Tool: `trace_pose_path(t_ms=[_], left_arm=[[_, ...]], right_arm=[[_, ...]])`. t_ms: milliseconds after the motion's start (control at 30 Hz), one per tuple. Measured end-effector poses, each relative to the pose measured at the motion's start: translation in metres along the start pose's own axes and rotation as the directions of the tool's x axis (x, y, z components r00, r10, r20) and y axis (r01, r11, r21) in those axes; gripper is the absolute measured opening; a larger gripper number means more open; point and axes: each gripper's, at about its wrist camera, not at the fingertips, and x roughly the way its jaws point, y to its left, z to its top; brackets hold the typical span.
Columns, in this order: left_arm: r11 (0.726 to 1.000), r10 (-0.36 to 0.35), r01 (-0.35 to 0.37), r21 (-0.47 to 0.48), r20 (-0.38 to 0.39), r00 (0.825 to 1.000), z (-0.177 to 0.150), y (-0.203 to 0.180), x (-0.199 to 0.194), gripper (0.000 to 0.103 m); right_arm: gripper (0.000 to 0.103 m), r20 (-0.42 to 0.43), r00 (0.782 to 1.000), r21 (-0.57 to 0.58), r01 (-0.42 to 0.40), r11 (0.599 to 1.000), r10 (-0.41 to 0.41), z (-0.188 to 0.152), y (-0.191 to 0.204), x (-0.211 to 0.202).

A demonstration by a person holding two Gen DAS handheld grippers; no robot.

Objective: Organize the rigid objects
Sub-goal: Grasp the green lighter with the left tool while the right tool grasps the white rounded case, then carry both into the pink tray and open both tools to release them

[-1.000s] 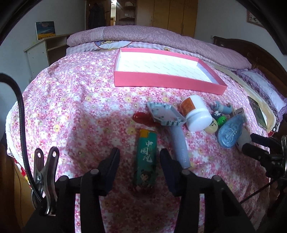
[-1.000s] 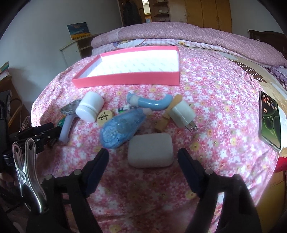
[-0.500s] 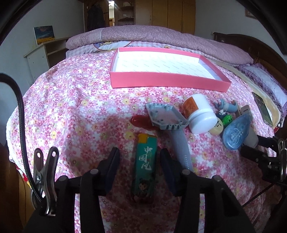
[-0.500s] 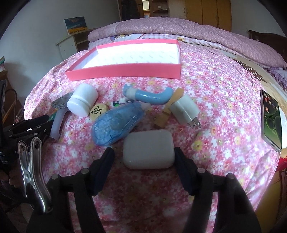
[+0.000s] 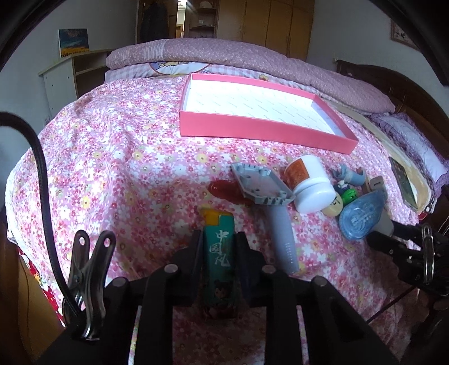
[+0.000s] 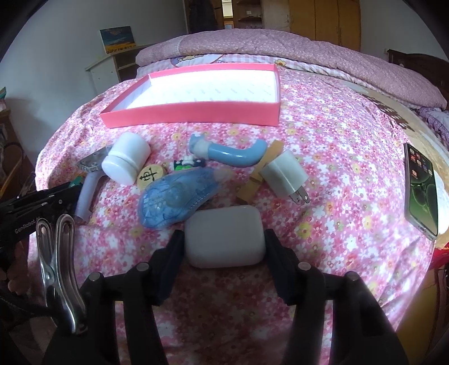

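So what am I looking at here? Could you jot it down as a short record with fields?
Place: bed with pink floral sheet
Container: pink box, open, nothing inside
Left gripper: jaws just closed on the green lighter, pads against its sides
Right gripper: jaws have been closing around the white case, pads at its sides; contact unclear
Loose items: white bottle, blue tape dispenser, white charger plug, grey brush
Off to the side: phone

Daylit bedroom: a bed (image 5: 118, 157) under a pink floral sheet, folded mauve quilt (image 5: 224, 53) at 12 o'clock, wooden wardrobe (image 5: 277, 25) behind, white shelf unit (image 5: 70, 75) at 10 o'clock.
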Motion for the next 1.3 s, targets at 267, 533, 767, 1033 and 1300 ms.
trace_pose_path(t_ms=[267, 533, 767, 1033, 1300], left_arm=[[1.000, -0.024, 0.024, -0.012, 0.008, 1.000, 0.007, -0.001, -0.007, 0.024], [0.999, -0.033, 0.033, 0.006, 0.034, 0.999, 0.023, -0.007, -0.011, 0.024], [0.999, -0.038, 0.037, 0.017, 0.064, 0.997, 0.040, -0.011, -0.015, 0.024], [0.999, -0.039, 0.037, 0.019, 0.096, 0.995, 0.071, -0.013, -0.011, 0.024], [0.999, -0.045, 0.045, 0.006, 0.107, 0.993, 0.105, -0.017, 0.005, 0.024]], right_arm=[[0.057, 0.015, 0.999, -0.007, -0.037, 0.999, 0.037, 0.001, 0.005, -0.012], [0.057, 0.056, 0.997, -0.026, -0.044, 0.999, 0.046, 0.019, 0.003, -0.023], [0.057, 0.062, 0.995, -0.027, -0.070, 0.997, 0.072, 0.033, 0.004, -0.021], [0.057, 0.068, 0.993, -0.022, -0.097, 0.995, 0.098, 0.057, 0.006, -0.013], [0.057, 0.077, 0.992, -0.017, -0.096, 0.995, 0.097, 0.087, 0.007, -0.003]])
